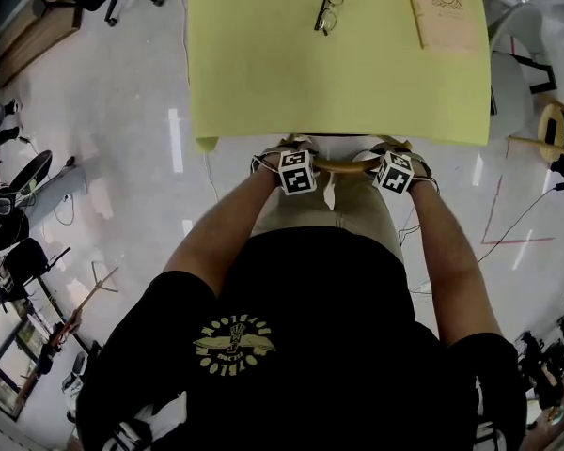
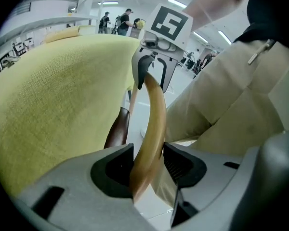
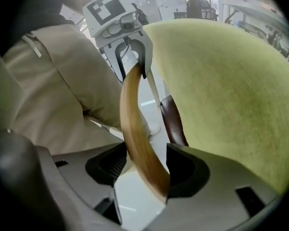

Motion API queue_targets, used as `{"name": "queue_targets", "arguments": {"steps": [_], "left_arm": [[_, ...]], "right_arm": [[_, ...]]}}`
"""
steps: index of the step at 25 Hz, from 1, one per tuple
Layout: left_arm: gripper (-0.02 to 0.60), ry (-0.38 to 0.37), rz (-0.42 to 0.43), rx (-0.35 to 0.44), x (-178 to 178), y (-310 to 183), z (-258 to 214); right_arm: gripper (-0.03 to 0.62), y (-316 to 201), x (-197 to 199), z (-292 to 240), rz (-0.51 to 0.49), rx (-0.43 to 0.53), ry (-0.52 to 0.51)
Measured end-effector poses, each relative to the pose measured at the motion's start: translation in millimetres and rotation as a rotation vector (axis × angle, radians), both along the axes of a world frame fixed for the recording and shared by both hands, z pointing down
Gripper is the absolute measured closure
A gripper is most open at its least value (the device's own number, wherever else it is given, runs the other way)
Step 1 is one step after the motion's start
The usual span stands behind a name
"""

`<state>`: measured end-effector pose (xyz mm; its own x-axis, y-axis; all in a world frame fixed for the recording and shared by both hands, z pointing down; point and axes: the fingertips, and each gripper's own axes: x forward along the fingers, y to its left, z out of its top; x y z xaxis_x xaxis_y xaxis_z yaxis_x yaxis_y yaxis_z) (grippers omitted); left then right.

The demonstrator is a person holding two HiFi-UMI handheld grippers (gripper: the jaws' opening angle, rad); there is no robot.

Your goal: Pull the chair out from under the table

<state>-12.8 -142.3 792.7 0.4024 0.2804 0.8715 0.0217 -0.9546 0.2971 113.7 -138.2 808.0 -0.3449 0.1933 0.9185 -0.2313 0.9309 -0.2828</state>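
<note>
The chair sits tucked under a table draped in yellow cloth; only its curved wooden top rail shows at the table's near edge. My left gripper holds the rail's left end. In the left gripper view the rail fills the gap, and the left gripper is shut on it. My right gripper straddles the right end. In the right gripper view the rail crosses slantwise between the wider-set jaws, so the right gripper is open. The dark brown seat edge peeks from under the cloth.
Glasses and a tan booklet lie on the cloth. The person's legs in beige trousers stand right behind the rail. A round wooden stool stands at the right, cables cross the floor, and dark equipment lines the left.
</note>
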Motion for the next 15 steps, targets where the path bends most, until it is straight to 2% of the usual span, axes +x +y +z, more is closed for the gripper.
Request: {"name": "queue_targets", "arguments": {"steps": [5,9,12,15], "left_arm": [[0.402,-0.011,-0.001,0.005,18.1,3.5,7.1],[0.397,-0.042,-0.01,-0.026,21.7,9.1,12.1],[0.397,-0.06,-0.011,-0.045,19.7,14.7,12.6],[0.397,-0.052,-0.009,-0.013,11.2,26.0,9.1]], "right_arm": [[0.355,4.0,17.7,7.3,0.009,0.022,0.006],[0.355,8.7,22.6,9.7,0.006,0.03,0.004],[0.356,14.0,21.0,7.8,-0.001,0.078,0.002],[0.369,26.2,12.4,3.7,-0.011,0.132,0.001]]}}
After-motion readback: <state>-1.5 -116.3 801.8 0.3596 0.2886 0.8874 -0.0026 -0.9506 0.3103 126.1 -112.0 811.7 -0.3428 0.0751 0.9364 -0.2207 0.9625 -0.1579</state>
